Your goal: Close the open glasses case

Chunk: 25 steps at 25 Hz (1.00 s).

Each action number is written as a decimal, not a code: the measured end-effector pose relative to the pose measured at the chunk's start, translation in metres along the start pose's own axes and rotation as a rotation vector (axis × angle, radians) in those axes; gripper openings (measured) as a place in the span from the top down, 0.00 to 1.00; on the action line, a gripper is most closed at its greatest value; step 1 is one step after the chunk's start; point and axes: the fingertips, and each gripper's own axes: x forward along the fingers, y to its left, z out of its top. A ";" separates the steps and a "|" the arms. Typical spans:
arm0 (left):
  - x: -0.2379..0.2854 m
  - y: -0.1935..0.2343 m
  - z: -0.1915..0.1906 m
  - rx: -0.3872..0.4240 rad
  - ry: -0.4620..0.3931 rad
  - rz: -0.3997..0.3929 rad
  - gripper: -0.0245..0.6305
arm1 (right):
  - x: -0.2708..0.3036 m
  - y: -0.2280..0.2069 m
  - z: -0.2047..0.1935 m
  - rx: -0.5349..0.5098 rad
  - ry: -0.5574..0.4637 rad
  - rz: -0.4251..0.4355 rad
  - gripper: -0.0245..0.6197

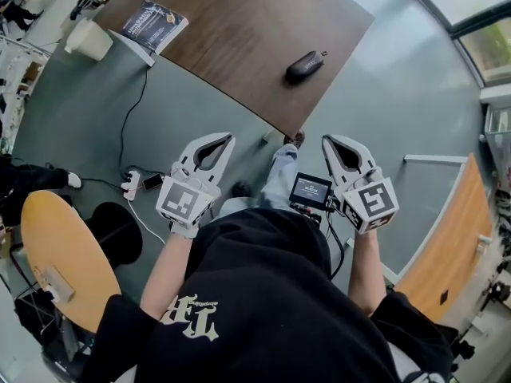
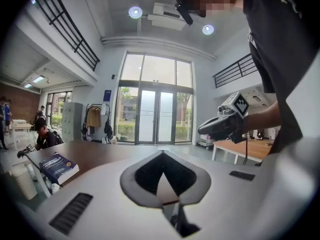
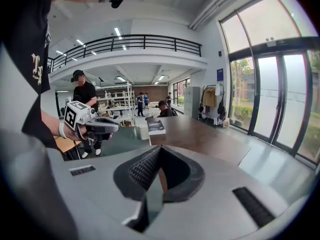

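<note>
The dark glasses case (image 1: 305, 65) lies on the brown table (image 1: 239, 30), near its right edge; from here its lid looks down. Both grippers are held up close to the person's body, well short of the table and far from the case. My left gripper (image 1: 229, 137) is shut with nothing in it, its jaws meeting in a point (image 2: 161, 153). My right gripper (image 1: 326, 140) is shut and empty too (image 3: 159, 148). Each gripper shows in the other's view: the right gripper (image 2: 220, 125) and the left gripper (image 3: 107, 127). The case shows in neither gripper view.
A dark blue book (image 1: 156, 24) lies at the table's far left corner, with a white bin (image 1: 88, 40) beside it. A round wooden table (image 1: 64, 254) stands at the left, a power strip (image 1: 132, 184) with cables on the floor, and a wooden bench (image 1: 455, 238) at the right. Other people sit and stand further back.
</note>
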 end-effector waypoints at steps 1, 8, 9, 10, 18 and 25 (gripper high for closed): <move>-0.005 -0.005 0.003 -0.007 -0.018 -0.015 0.95 | -0.006 0.006 0.000 -0.001 -0.004 -0.011 0.98; -0.027 -0.047 0.024 -0.022 -0.129 -0.109 0.95 | -0.051 0.035 0.001 -0.025 -0.023 -0.040 0.98; -0.029 -0.052 0.029 -0.022 -0.136 -0.107 0.95 | -0.056 0.038 0.001 -0.028 -0.027 -0.036 0.98; -0.030 -0.056 0.033 -0.021 -0.134 -0.102 0.95 | -0.061 0.041 0.001 -0.030 -0.032 -0.031 0.98; -0.022 -0.097 0.048 -0.037 -0.165 -0.064 0.95 | -0.107 0.027 -0.003 -0.054 -0.036 -0.028 0.98; 0.004 -0.157 0.071 -0.043 -0.179 -0.034 0.95 | -0.161 -0.002 -0.019 -0.052 -0.069 -0.006 0.98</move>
